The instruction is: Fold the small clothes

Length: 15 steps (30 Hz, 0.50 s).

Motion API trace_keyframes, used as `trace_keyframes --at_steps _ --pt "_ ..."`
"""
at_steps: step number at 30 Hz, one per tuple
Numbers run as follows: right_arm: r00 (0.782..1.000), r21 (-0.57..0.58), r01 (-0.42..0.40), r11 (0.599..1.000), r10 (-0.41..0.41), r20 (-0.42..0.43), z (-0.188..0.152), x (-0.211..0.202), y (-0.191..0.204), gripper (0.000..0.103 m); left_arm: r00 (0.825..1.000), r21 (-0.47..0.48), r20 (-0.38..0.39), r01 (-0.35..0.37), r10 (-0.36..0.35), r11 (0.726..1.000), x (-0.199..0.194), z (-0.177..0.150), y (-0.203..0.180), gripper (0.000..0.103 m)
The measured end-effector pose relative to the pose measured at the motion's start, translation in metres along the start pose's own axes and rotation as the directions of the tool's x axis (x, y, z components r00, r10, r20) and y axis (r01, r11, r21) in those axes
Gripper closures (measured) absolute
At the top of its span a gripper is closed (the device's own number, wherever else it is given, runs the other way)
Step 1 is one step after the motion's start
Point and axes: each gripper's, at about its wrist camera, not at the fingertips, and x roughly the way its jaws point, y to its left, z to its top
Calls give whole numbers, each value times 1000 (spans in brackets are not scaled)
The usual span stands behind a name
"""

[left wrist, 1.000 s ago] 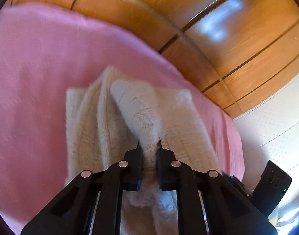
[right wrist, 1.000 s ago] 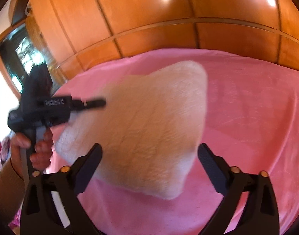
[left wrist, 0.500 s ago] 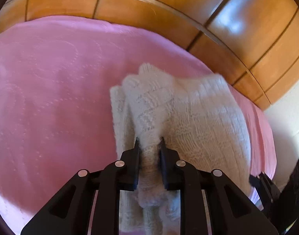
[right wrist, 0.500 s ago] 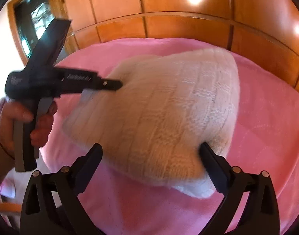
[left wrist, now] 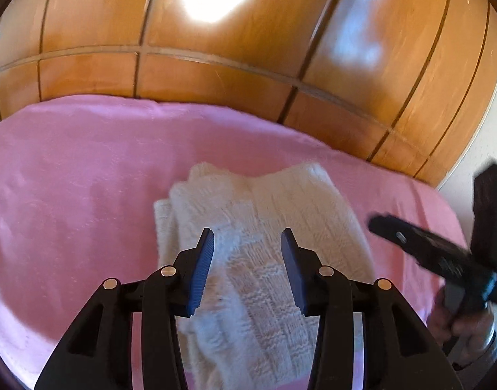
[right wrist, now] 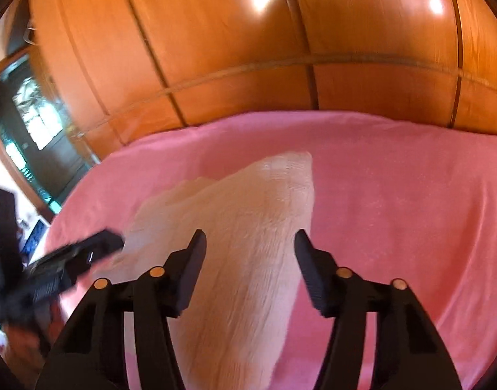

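Note:
A cream knitted garment (left wrist: 268, 247) lies folded on the pink bedspread (left wrist: 73, 195). My left gripper (left wrist: 247, 243) is open just above its near part, holding nothing. In the right wrist view the same garment (right wrist: 248, 227) lies under my right gripper (right wrist: 250, 247), which is open and empty. The right gripper also shows in the left wrist view (left wrist: 443, 260) at the right, held in a hand. The left gripper shows blurred at the left of the right wrist view (right wrist: 69, 266).
A glossy wooden panelled wall (left wrist: 248, 48) runs along the far side of the bed. A white wall (left wrist: 489, 130) is at the right. A dark doorway or mirror (right wrist: 30, 136) stands at the left in the right wrist view.
My left gripper was shut on a fold of the garment and has opened and let it go. Both grippers have pulled back from the garment, which now lies flat.

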Motion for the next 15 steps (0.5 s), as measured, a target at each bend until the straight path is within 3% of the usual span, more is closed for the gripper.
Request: trace_keyframes --at_steps 3,5,8,11,14,15 --pt "998 -2 31 1000 -31 -59 -6 39 5 50 996 34 -47 -69 71 997 25 -9 0 61" --pt "996 -38 76 996 -78 -51 -13 56 14 50 993 38 -75 -88 90 995 37 -17 7 61" --pt "994 -65 106 992 -107 -14 -16 58 19 49 994 43 -64 -91 94 995 37 -22 13 61" --pt "997 -45 74 996 -75 -21 -13 55 12 47 994 46 -56 -87 89 995 33 -22 14 61" --pt "999 -12 36 999 -36 -30 -9 53 2 33 994 64 -44 -97 100 993 30 -22 12 61" --pt "999 1 22 1000 -22 -38 -8 54 0 20 994 66 -39 -97 99 993 28 -23 11 59"
